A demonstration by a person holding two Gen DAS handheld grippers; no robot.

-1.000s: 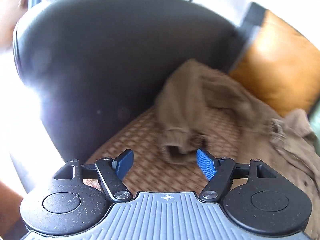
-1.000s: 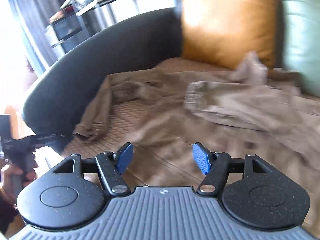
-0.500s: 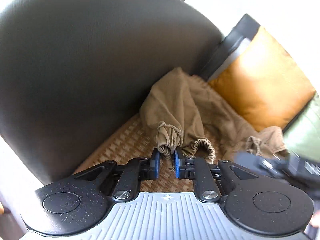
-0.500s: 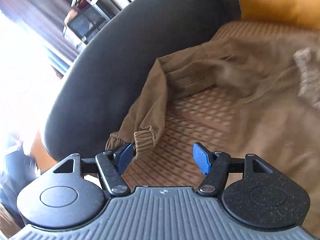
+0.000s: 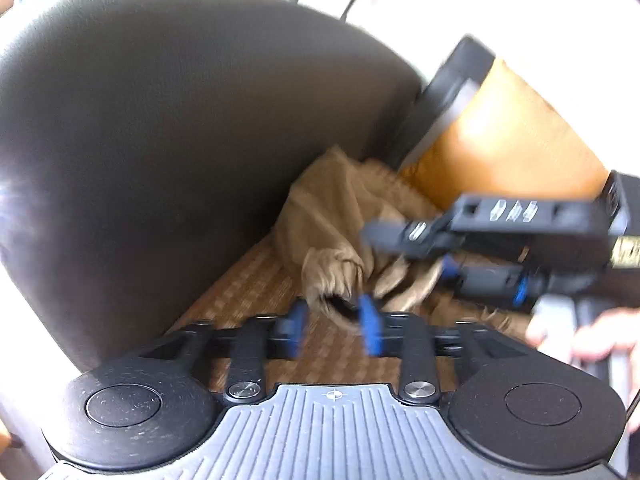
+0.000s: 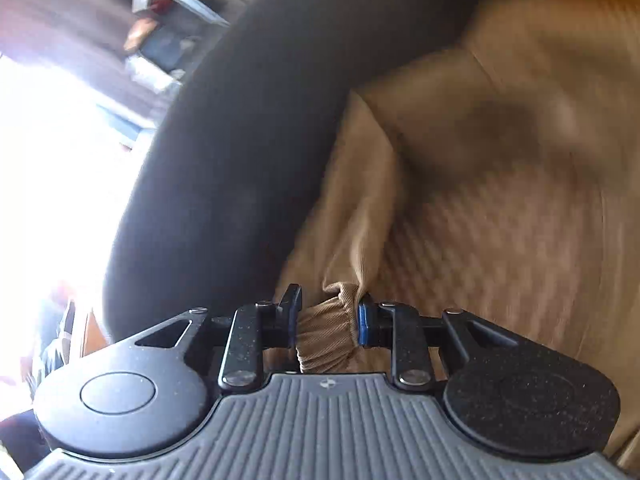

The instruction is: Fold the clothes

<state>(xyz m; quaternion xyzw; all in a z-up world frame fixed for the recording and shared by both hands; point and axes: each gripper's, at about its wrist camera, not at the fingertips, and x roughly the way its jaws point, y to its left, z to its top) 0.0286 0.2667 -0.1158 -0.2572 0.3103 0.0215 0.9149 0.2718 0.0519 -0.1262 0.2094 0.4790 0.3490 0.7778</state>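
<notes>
On your far left the sofa's dark armrest (image 5: 168,152) bulges up, smooth and rounded like matte leather. Below it runs the seat cushion (image 5: 248,280), a tan woven surface with a basket-like ribbed pattern. The brown garment (image 5: 332,216) lies crumpled on that seat, heaped against the armrest's inner corner; its fabric looks soft and finely corded, and it ends in gathered elastic cuffs.

Your left gripper (image 5: 334,330) sits low over the seat with its blue pads spread part way. One cuff (image 5: 334,280) hangs into that gap, close to the right pad, but motion blur hides whether anything touches it, and the pads are not clamping it.

Further right, an orange cushion (image 5: 516,148), glossy and plump, leans against the sofa back. In front of it your right gripper (image 5: 448,264) reaches in from the right edge, with your hand (image 5: 592,340) blurred behind it.

In the right wrist view, your right gripper (image 6: 326,320) has its pads pressed onto the ribbed cuff (image 6: 326,330) bunched between them, with the armrest (image 6: 248,152) just beside it.
</notes>
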